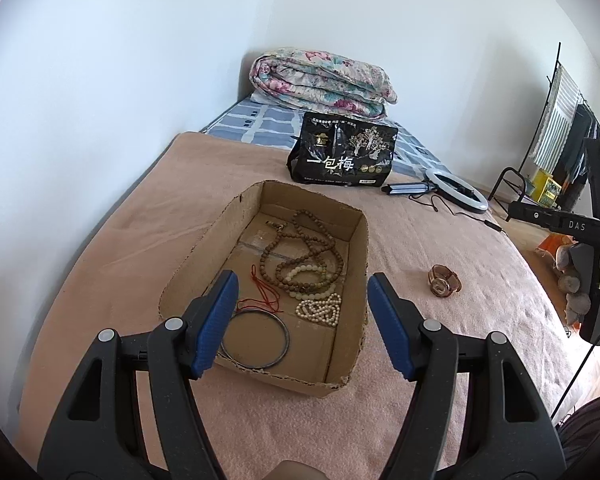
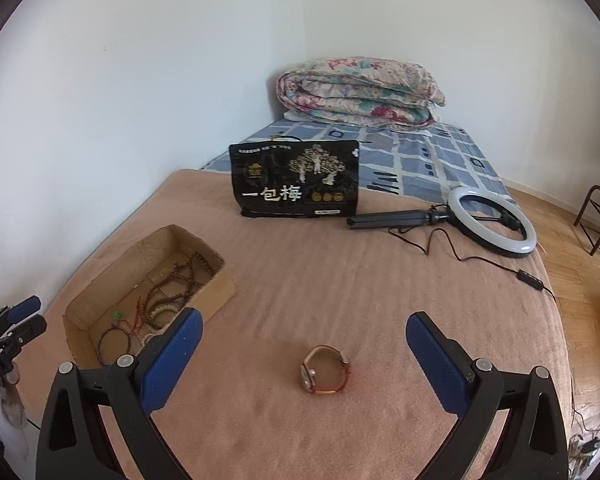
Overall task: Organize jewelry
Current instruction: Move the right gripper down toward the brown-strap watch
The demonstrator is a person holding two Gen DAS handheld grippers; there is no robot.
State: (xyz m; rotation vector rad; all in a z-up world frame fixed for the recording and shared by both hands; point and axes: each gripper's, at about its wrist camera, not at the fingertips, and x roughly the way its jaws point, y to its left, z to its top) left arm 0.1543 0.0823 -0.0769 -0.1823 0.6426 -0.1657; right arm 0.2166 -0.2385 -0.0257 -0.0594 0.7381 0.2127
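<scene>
Cardboard box (image 1: 342,248) on pink blanket (image 2: 300,280) holds bead necklaces (image 1: 300,256) and bangle (image 1: 256,340). Wristwatch (image 2: 325,369) lies right of box, apart from it. Left gripper (image 1: 302,320) spread over box, empty. Right gripper (image 2: 304,354) spread wide around wristwatch, not touching.

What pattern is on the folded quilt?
Floral, pink and teal on cream; the folded quilt shows best in the right wrist view.
</scene>
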